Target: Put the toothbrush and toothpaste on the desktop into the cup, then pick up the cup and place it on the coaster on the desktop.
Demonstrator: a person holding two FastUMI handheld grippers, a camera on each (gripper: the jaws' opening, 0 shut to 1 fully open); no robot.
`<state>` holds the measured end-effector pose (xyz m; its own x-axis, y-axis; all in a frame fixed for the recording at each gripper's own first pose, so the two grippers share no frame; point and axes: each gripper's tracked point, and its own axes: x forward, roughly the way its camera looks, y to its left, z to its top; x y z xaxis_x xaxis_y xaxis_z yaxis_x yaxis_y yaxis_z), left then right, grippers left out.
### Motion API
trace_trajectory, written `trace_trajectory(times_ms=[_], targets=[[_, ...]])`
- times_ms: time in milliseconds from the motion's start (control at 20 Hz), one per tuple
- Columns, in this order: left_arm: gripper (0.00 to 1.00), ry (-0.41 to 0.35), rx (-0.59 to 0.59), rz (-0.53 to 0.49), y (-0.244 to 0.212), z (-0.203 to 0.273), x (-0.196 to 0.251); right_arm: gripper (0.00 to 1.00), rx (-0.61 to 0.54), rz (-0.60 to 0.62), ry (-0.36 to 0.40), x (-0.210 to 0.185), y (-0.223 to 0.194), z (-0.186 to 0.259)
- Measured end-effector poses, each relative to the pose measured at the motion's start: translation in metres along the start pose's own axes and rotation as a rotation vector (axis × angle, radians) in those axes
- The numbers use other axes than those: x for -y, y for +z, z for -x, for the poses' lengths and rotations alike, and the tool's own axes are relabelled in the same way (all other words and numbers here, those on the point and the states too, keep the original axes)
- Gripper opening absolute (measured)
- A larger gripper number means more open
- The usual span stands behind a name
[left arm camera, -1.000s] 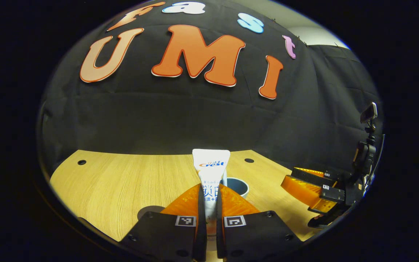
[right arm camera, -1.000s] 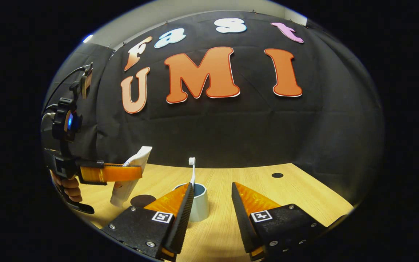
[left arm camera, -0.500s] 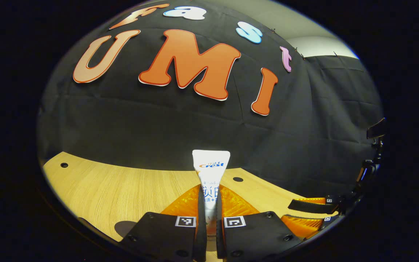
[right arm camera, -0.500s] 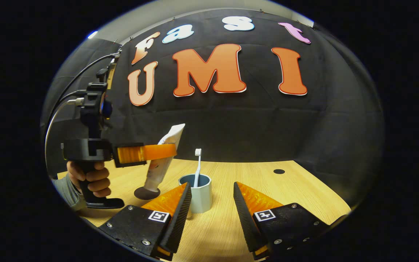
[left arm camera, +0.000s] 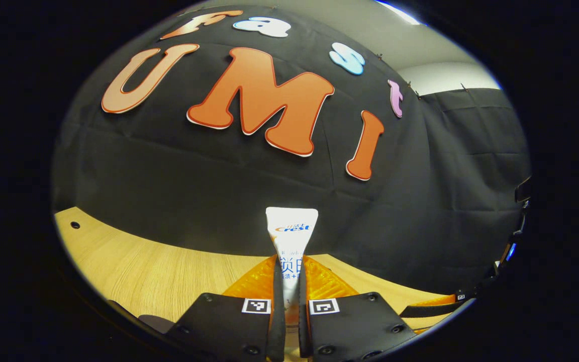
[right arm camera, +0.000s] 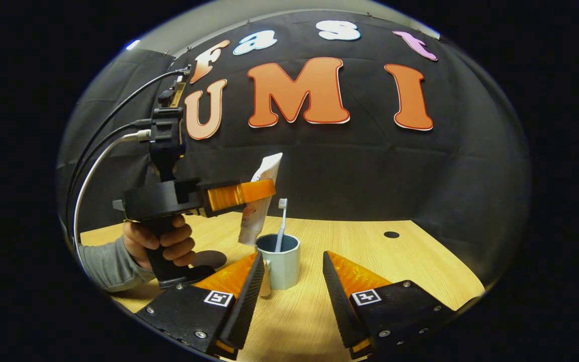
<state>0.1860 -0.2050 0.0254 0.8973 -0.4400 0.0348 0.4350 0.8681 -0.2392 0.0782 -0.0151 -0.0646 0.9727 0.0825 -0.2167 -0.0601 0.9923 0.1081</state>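
Toothpaste (right arm camera: 262,201) rises and shifts toward the cup (right arm camera: 281,260) versus a second ago; it now hangs tilted, lower end just above the cup's rim on its left side. Left tongs (right arm camera: 257,191) clamp the tube mid-body, both fingers pressing it; the left gripper view shows the same pinch (left arm camera: 289,281). Toothbrush (right arm camera: 281,224) stands in the cup, bristles up. Cup sits on the wooden surface (right arm camera: 410,261). Dark coaster (right arm camera: 210,259) lies left of the cup, apart. Right tongs (right arm camera: 289,271) wide apart, holding nothing, near the cup. A hand (right arm camera: 156,244) grips the left handle.
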Motion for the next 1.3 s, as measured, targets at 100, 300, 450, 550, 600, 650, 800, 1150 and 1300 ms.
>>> trace_trajectory(times_ms=[100, 300, 450, 550, 600, 650, 800, 1150, 1300], targets=[[0.14, -0.008, 0.010, -0.005, -0.003, -0.009, 0.002, 0.71, -0.003, 0.000, -0.004, 0.002, -0.002, 0.001], [0.14, -0.010, 0.008, -0.017, -0.016, -0.022, 0.000, 0.71, -0.014, -0.012, -0.015, 0.009, -0.008, 0.002], [0.14, -0.018, -0.003, 0.008, -0.026, -0.027, 0.001, 0.71, -0.017, -0.023, -0.027, 0.013, -0.010, 0.002], [0.14, -0.005, -0.018, 0.000, -0.033, -0.027, -0.002, 0.71, -0.017, -0.026, -0.030, 0.015, -0.011, 0.000], [0.14, 0.002, -0.025, 0.001, -0.038, -0.029, -0.003, 0.71, -0.016, -0.030, -0.032, 0.015, -0.011, -0.001], [0.14, 0.009, -0.030, 0.007, -0.040, -0.029, -0.005, 0.71, -0.017, -0.034, -0.031, 0.016, -0.013, -0.002], [0.17, 0.009, -0.035, 0.000, -0.037, -0.020, -0.006, 0.71, -0.027, -0.038, -0.028, 0.015, -0.016, -0.003], [0.27, 0.014, -0.060, -0.015, -0.031, 0.001, -0.012, 0.71, -0.032, -0.040, -0.006, 0.011, -0.015, -0.003], [0.36, 0.014, -0.077, -0.069, -0.032, 0.004, -0.012, 0.71, -0.042, -0.036, 0.011, 0.000, -0.015, -0.005]])
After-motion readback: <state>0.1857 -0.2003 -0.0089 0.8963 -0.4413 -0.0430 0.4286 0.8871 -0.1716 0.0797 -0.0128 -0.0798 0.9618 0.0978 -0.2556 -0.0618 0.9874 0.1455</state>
